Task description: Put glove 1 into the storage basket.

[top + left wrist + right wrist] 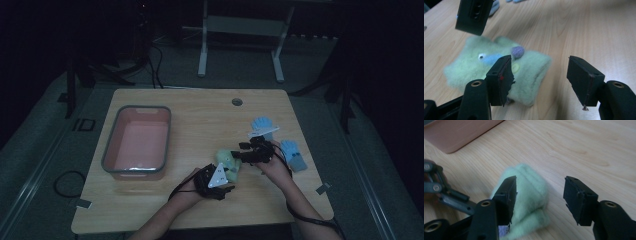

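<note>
Both grippers' jaws apparently gape beside green mitten [529,72].

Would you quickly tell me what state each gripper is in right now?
Left gripper: open, nothing gripped, green glove beside one jaw.
Right gripper: open, nothing gripped.

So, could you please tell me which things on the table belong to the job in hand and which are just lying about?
In the job:
- green fuzzy glove, folded on the table
- left gripper, jaws apart beside it
- right gripper, jaws apart over it

Lying about:
- two blue gloves
- pink bin
</note>
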A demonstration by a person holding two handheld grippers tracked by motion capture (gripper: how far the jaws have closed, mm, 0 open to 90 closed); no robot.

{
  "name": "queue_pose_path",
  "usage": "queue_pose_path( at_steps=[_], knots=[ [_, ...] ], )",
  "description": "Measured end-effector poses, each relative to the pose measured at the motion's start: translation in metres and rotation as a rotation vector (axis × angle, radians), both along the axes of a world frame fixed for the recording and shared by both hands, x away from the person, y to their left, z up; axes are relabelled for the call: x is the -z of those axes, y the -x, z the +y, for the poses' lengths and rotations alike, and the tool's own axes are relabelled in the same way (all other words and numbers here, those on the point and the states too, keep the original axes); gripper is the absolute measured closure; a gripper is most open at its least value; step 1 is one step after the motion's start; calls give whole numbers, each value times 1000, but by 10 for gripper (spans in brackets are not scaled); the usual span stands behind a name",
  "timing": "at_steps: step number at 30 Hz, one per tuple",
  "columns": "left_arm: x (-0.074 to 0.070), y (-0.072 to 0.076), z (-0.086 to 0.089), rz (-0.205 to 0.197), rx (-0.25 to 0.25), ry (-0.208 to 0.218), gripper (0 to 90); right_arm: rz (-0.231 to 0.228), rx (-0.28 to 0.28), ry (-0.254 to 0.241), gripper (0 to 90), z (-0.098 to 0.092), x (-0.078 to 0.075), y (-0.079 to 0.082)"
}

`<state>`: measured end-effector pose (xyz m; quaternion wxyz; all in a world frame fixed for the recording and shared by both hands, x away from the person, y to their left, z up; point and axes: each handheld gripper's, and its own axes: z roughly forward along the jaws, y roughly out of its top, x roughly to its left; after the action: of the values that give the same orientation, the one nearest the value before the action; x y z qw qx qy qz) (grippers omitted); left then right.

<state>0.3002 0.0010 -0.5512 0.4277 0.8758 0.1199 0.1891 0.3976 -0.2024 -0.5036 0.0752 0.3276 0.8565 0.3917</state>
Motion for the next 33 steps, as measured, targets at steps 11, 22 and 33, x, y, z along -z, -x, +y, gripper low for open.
queue_pose_path(
  at_steps=[11, 22, 33],
  knots=[
    [13, -12, -7, 0, -5, -80, 427, 143, -38, -15, 409, 10, 35, -24],
    [13, -13, -8, -54, -31, -116, 666, 256, -70, -46, 638, 12, 44, -22],
    [-11, -19, -4, -32, -38, -128, 732, 221, -28, -91, 699, 11, 28, -17]
  ],
)
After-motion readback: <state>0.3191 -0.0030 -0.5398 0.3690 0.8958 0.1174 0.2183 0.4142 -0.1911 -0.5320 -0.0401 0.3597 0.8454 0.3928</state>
